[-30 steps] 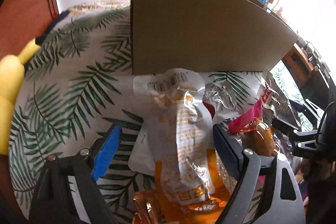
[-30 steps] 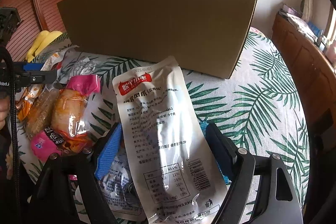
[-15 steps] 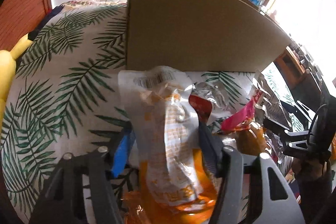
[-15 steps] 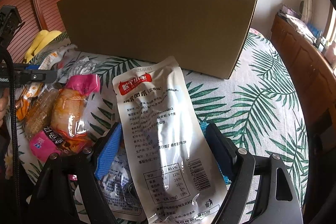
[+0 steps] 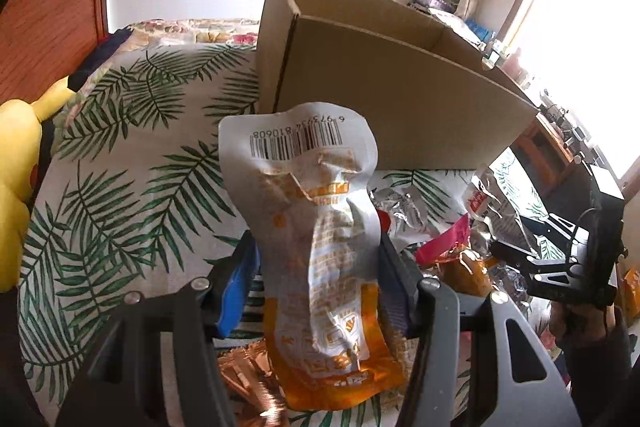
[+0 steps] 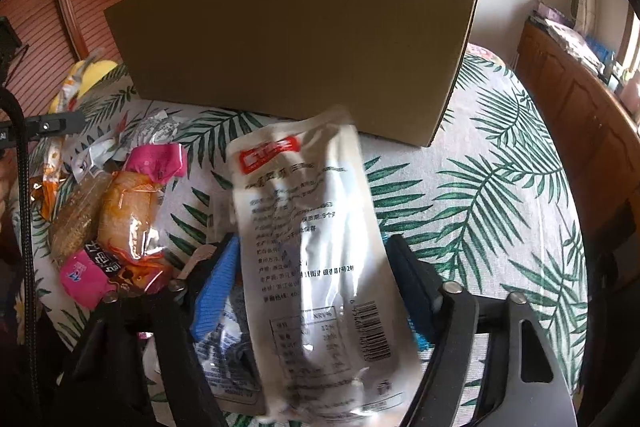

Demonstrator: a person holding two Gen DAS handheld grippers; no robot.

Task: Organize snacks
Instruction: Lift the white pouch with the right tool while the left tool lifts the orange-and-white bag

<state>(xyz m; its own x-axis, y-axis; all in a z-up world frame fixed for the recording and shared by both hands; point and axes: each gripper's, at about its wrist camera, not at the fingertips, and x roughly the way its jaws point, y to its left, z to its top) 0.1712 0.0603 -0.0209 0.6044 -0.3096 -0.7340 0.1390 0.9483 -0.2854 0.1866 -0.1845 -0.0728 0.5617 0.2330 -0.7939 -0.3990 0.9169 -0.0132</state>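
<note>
My left gripper (image 5: 316, 247) is closing, its pads pressing the sides of a white and orange snack pouch (image 5: 304, 163) with a barcode at the top, held above the bed. Behind it stands an open cardboard box (image 5: 400, 99). In the right wrist view my right gripper (image 6: 312, 251) is closing on a white pouch with a red label (image 6: 304, 187), which bows between the pads. The same box (image 6: 300, 39) stands just beyond. A pile of snacks, among them an orange one in pink wrapping (image 6: 128, 211), lies to the left.
A palm-leaf bedcover (image 5: 120, 187) carries everything. A yellow plush toy (image 5: 16, 187) sits at the left edge. Copper foil packets (image 5: 248, 379) lie under the left gripper, a blue and white packet (image 6: 224, 359) under the right. A wooden cabinet (image 6: 580, 115) stands to the right.
The left jaws went from wide open to shut on the white and orange pouch and lifted it, so the box's inside shows. The right jaws narrowed onto the white pouch, which buckled.
</note>
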